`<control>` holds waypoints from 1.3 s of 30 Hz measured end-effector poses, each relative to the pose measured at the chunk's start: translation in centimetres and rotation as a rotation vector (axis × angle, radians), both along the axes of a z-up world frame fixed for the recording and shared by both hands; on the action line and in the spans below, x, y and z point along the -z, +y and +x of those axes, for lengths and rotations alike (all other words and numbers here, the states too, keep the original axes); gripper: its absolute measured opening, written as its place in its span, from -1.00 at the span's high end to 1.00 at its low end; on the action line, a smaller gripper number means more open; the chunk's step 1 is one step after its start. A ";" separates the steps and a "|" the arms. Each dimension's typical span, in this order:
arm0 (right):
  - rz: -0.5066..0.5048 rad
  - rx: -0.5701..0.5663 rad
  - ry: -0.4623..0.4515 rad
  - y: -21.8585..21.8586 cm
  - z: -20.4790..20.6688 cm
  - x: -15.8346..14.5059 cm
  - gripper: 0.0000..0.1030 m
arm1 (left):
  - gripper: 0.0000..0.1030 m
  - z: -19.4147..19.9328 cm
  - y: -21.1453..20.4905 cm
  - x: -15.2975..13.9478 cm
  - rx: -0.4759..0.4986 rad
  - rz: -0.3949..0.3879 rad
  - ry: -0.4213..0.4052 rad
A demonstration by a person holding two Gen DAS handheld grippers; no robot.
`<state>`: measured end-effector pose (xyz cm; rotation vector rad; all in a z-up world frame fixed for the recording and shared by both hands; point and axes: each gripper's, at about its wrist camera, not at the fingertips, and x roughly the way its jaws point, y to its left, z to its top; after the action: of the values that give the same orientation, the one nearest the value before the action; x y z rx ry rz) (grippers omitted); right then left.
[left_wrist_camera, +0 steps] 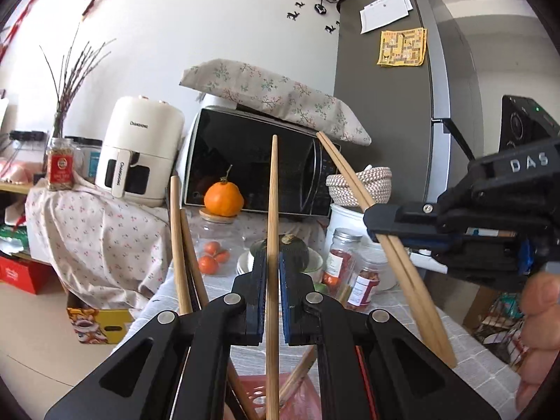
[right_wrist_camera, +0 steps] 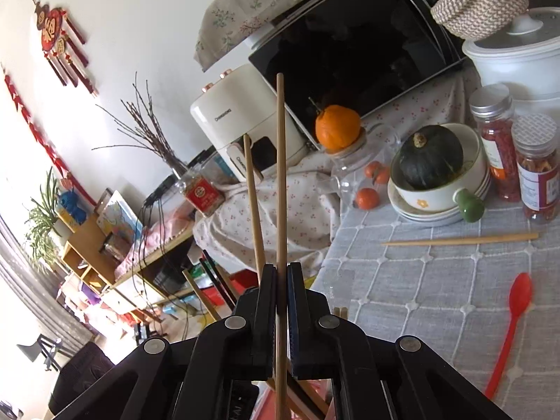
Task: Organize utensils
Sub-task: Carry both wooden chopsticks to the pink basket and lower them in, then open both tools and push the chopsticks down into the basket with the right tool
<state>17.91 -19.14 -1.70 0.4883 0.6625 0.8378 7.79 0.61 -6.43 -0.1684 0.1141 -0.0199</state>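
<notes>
My left gripper [left_wrist_camera: 272, 262] has a wooden chopstick [left_wrist_camera: 272, 210] standing upright between its jaws, with a small gap on each side. Below it a red utensil basket [left_wrist_camera: 257, 393] holds more chopsticks [left_wrist_camera: 179, 245]. My right gripper [left_wrist_camera: 379, 222] is at the right of the left wrist view, shut on a pair of chopsticks [left_wrist_camera: 353, 178] held slanted. In the right wrist view, the right gripper [right_wrist_camera: 281, 273] clamps the chopsticks [right_wrist_camera: 280, 175]. A loose chopstick [right_wrist_camera: 460, 239] and a red plastic spoon [right_wrist_camera: 511, 329] lie on the grey tablecloth [right_wrist_camera: 420, 297].
A bowl with a dark green squash [right_wrist_camera: 430, 157], spice jars [right_wrist_camera: 537, 175], a glass jar with an orange [right_wrist_camera: 337, 127] on top, a microwave [left_wrist_camera: 255, 164], a white air fryer [left_wrist_camera: 140, 147] and a rice cooker [right_wrist_camera: 518, 59] crowd the table's far side. A fridge [left_wrist_camera: 402, 87] stands at the right.
</notes>
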 end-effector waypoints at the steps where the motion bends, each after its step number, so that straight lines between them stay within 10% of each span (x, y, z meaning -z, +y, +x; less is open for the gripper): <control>1: 0.002 -0.001 0.000 0.0 0.0 0.0 0.91 | 0.87 0.0 -0.1 0.3 -0.013 0.014 -0.008; 13: -0.011 -0.005 0.000 -0.1 -0.2 -0.1 0.90 | 0.80 -2.9 0.9 -3.3 0.065 -0.085 0.145; 17: -0.065 -0.028 -0.045 1.5 -1.1 0.1 0.90 | 0.06 -2.8 3.1 -4.7 0.117 -0.238 0.246; 24: -0.157 -0.039 -0.159 5.3 -2.9 1.3 0.91 | -0.14 -2.7 8.9 -5.6 0.075 -0.486 0.317; 35: -0.296 0.168 -0.304 9.0 -4.8 4.8 0.91 | -0.16 -2.0 14.4 -3.1 -0.004 -0.644 0.379; 39: -0.385 0.214 -0.353 9.8 -5.9 6.1 0.91 | -0.16 -2.2 13.9 -3.4 0.003 -0.589 0.354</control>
<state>12.03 -9.35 -7.83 0.0562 0.4201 0.5560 5.62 14.53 -3.00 -0.7606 0.4620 -0.0262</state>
